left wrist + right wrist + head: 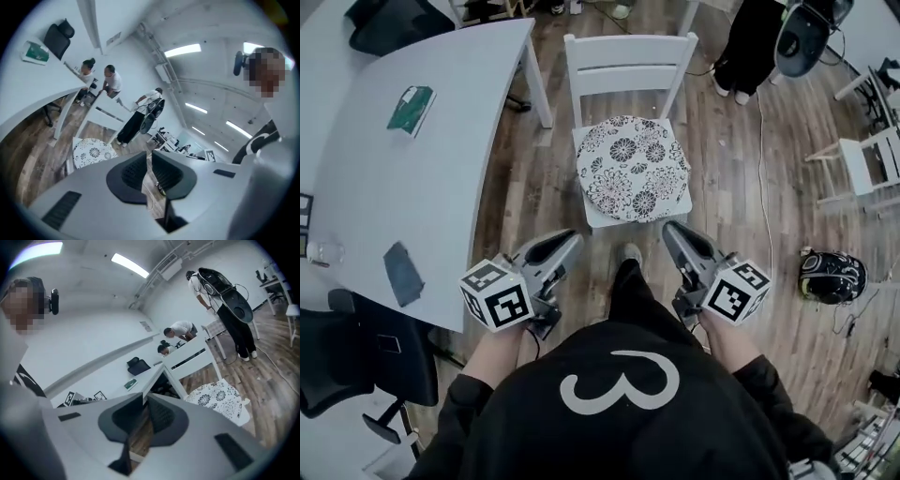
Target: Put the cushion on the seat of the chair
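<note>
The round floral cushion (633, 167) lies flat on the seat of the white wooden chair (630, 56), straight ahead of me. Both grippers are held up in front of my body, short of the chair's front edge and apart from the cushion. My left gripper (572, 237) has its jaws together with nothing between them. So does my right gripper (670, 228). In the left gripper view the cushion (91, 151) sits low at the left, beyond the closed left gripper (146, 161). In the right gripper view the cushion (218, 397) is at the right of the closed right gripper (146, 401).
A large grey table (422, 169) at the left carries a green book (412, 109), a dark cloth (402, 272) and a glass (323, 251). A black office chair (356, 361) stands below it. A person in black (750, 42) stands behind the chair. At the right are a helmet (832, 277) and another white chair (872, 159).
</note>
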### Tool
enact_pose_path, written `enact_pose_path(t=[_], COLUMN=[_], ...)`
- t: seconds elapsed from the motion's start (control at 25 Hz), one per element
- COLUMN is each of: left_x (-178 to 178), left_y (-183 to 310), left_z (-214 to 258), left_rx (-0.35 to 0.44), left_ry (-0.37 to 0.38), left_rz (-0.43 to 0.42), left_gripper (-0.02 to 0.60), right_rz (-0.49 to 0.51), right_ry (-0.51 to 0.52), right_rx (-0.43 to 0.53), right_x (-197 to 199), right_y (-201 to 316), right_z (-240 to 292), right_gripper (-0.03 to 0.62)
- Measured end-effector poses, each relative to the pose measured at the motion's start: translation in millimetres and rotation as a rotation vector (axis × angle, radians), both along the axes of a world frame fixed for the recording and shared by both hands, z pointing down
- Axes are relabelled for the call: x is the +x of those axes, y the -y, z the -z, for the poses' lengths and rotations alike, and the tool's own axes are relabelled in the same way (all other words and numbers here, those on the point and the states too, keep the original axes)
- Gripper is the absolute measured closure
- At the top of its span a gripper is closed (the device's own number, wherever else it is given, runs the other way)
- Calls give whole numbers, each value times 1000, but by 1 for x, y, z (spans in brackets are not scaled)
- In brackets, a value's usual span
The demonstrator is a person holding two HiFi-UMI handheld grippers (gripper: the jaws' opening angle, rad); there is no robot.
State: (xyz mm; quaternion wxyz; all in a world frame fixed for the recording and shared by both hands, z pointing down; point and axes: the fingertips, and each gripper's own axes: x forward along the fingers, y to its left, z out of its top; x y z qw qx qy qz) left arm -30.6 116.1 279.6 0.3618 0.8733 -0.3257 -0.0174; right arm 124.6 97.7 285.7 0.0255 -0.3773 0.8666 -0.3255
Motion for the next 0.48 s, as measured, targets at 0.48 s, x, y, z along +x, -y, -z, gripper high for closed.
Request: enact_pose_path(t=[0.48], left_x=[37], left_y=[-114], left_z=[99], left_rx=[217], left_ry=[-37], left_rz=[-219], left_gripper=[568], right_rz=[331], right_ry=[109], right_rx=[24], right_x=[-54], right_y=[-122], right_z=[65], right_gripper=[586])
